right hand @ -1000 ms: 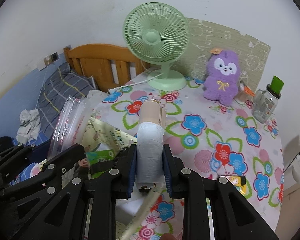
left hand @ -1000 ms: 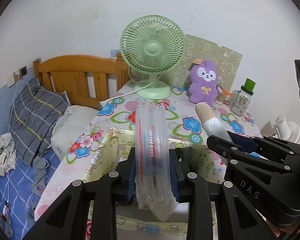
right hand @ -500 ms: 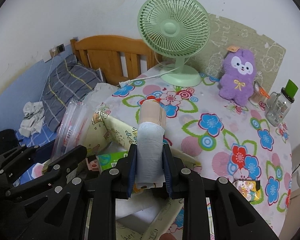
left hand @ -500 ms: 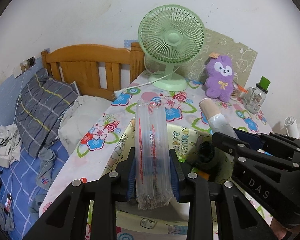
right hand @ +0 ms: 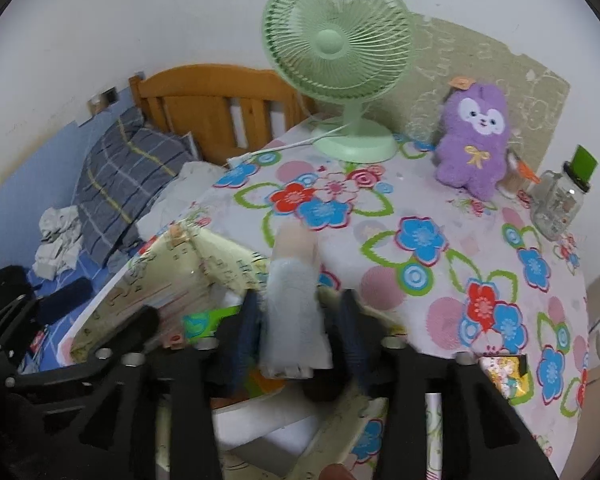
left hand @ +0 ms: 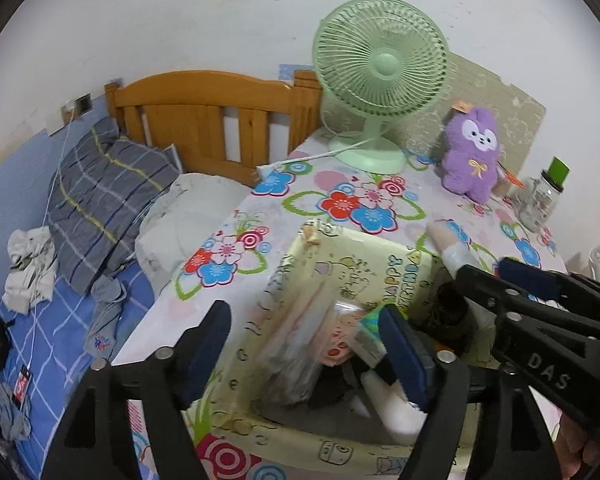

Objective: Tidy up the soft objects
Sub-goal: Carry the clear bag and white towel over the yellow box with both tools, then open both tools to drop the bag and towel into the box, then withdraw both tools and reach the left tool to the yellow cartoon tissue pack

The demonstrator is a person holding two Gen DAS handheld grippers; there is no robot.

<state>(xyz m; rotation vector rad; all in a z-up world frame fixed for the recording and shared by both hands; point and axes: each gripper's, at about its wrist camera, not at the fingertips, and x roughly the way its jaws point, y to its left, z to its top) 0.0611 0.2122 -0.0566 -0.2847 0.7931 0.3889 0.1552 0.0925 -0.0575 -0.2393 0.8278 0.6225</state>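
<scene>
My left gripper (left hand: 304, 354) hangs over the yellow patterned storage box (left hand: 380, 264), its jaws opening wide. The clear plastic air-cushion pack (left hand: 296, 356) lies loose below them inside the box, blurred, touching neither pad. In the right wrist view my right gripper (right hand: 298, 334) is over the same box (right hand: 204, 256) with its jaws opening. The white and beige soft roll (right hand: 294, 304) stands between the fingers (right hand: 246, 336) with a small gap on each side. That roll (left hand: 452, 248) also pokes up behind the right gripper's black frame in the left wrist view.
The table carries a floral cloth (right hand: 420, 240). A green fan (right hand: 336, 60), a purple plush (right hand: 476, 140) and a glass jar with a green lid (right hand: 560, 200) stand at the back. A snack packet (right hand: 500, 372) lies to the right. A bed with a plaid pillow (left hand: 108, 192) lies left.
Both pairs of jaws have opened. The clear pack has dropped from the left gripper into the box. The roll is loose between the right fingers. Both grippers came down closer to the box.
</scene>
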